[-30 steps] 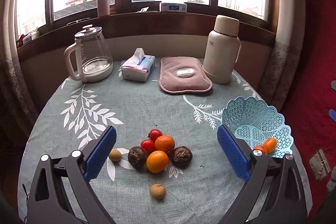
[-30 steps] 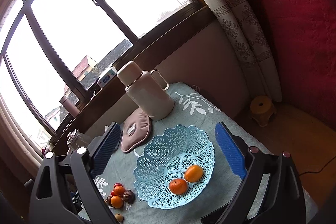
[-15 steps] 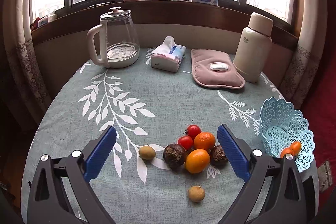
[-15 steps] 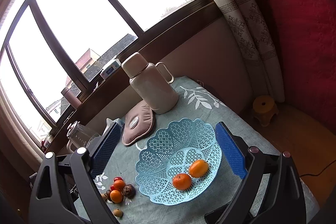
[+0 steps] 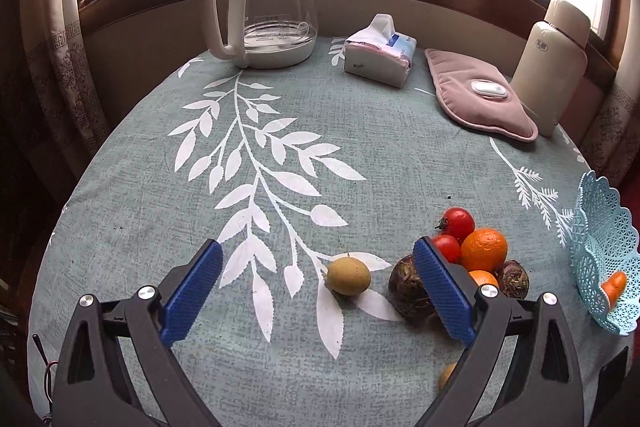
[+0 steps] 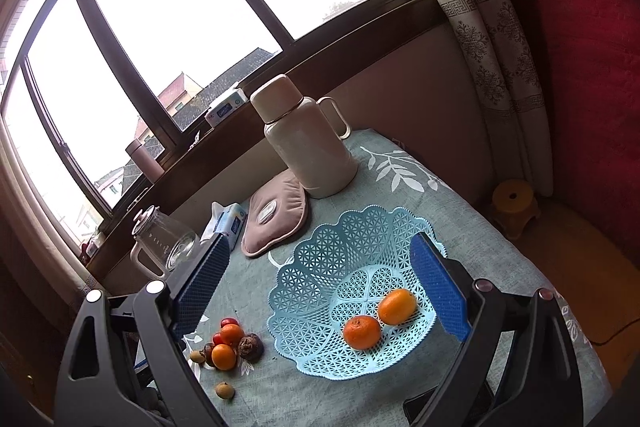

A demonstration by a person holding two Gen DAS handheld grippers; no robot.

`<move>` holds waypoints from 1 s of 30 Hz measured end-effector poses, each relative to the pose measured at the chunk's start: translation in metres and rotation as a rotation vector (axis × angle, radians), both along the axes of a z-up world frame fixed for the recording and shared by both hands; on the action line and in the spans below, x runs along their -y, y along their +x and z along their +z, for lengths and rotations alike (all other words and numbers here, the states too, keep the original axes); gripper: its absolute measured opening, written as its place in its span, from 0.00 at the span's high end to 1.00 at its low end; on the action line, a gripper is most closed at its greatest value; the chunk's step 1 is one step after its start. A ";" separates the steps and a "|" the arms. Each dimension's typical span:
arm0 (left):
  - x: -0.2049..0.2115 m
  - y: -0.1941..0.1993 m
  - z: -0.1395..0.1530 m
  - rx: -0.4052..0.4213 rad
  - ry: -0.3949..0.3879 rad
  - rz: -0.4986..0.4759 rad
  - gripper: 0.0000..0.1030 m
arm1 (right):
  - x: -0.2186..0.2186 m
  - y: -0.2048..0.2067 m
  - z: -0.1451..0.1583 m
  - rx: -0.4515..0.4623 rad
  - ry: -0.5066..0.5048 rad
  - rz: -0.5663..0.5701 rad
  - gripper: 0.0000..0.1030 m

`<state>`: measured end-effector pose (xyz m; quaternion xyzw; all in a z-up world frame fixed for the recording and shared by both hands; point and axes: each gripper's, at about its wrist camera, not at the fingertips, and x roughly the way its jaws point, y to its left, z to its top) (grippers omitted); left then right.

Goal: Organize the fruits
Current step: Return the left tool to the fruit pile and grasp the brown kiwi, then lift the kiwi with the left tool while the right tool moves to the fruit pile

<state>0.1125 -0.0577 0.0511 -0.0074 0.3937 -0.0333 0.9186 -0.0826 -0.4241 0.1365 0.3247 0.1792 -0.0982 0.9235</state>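
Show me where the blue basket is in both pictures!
Left wrist view: the blue basket is at the far right edge, partly cut off, with an orange piece of fruit showing over its rim.
Right wrist view: the blue basket is in the middle, low down, with two orange fruits inside.
Shared landmark: the pink pad lies beside the cream flask in both.

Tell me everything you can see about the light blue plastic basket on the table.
The light blue plastic lattice basket is a shallow, open bowl with a scalloped, petal-like rim and pierced walls. It stands upright on the green leaf-print tablecloth, near the table's edge, in front of the cream thermos flask and apart from it. Two orange tangerines lie inside on its floor, side by side. The open right tongs frame it in the right wrist view without touching it.
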 end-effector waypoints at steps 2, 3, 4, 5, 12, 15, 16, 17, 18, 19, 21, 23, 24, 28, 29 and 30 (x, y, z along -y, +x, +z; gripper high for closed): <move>-0.002 0.004 -0.006 -0.020 -0.007 0.004 0.17 | -0.002 0.002 -0.001 -0.003 -0.004 0.010 0.10; -0.002 0.006 -0.008 -0.028 -0.008 0.004 0.20 | -0.003 0.002 -0.001 -0.004 -0.006 0.014 0.10; -0.002 0.007 -0.011 -0.035 -0.008 0.004 0.24 | -0.004 0.003 -0.001 -0.005 -0.005 0.016 0.10; -0.002 0.009 -0.014 -0.043 -0.006 0.006 0.25 | -0.004 0.003 -0.002 -0.006 -0.003 0.018 0.10; -0.003 0.015 -0.027 -0.078 -0.033 0.005 0.34 | -0.002 0.005 -0.004 -0.014 0.005 0.022 0.10; 0.002 0.013 -0.029 -0.077 -0.030 -0.014 0.41 | -0.005 0.007 -0.005 -0.019 0.001 0.029 0.10; 0.005 0.014 -0.031 -0.083 -0.028 -0.024 0.44 | -0.006 0.008 -0.004 -0.020 -0.002 0.032 0.10; 0.007 0.013 -0.033 -0.089 -0.026 -0.033 0.46 | -0.007 0.009 -0.004 -0.022 -0.005 0.036 0.10; 0.009 0.013 -0.036 -0.090 -0.019 -0.038 0.47 | -0.009 0.009 -0.004 -0.023 -0.007 0.040 0.10; 0.011 0.012 -0.037 -0.080 -0.005 -0.040 0.48 | -0.010 0.010 -0.004 -0.025 -0.010 0.044 0.10; 0.012 0.010 -0.038 -0.065 0.003 -0.049 0.55 | -0.013 0.011 -0.005 -0.027 -0.015 0.052 0.10; 0.011 0.009 -0.036 -0.062 -0.023 -0.067 0.64 | -0.015 0.013 -0.006 -0.031 -0.020 0.062 0.10; 0.009 0.008 -0.035 -0.061 -0.048 -0.081 0.72 | -0.017 0.015 -0.006 -0.033 -0.023 0.069 0.10; 0.005 0.004 -0.031 -0.036 -0.056 -0.083 0.72 | -0.029 0.020 -0.008 -0.044 -0.051 0.106 0.10; 0.004 0.002 -0.029 -0.026 -0.054 -0.080 0.72 | -0.033 0.022 -0.008 -0.046 -0.061 0.116 0.10; 0.003 0.001 -0.027 -0.017 -0.053 -0.077 0.72 | -0.038 0.023 -0.009 -0.049 -0.072 0.127 0.10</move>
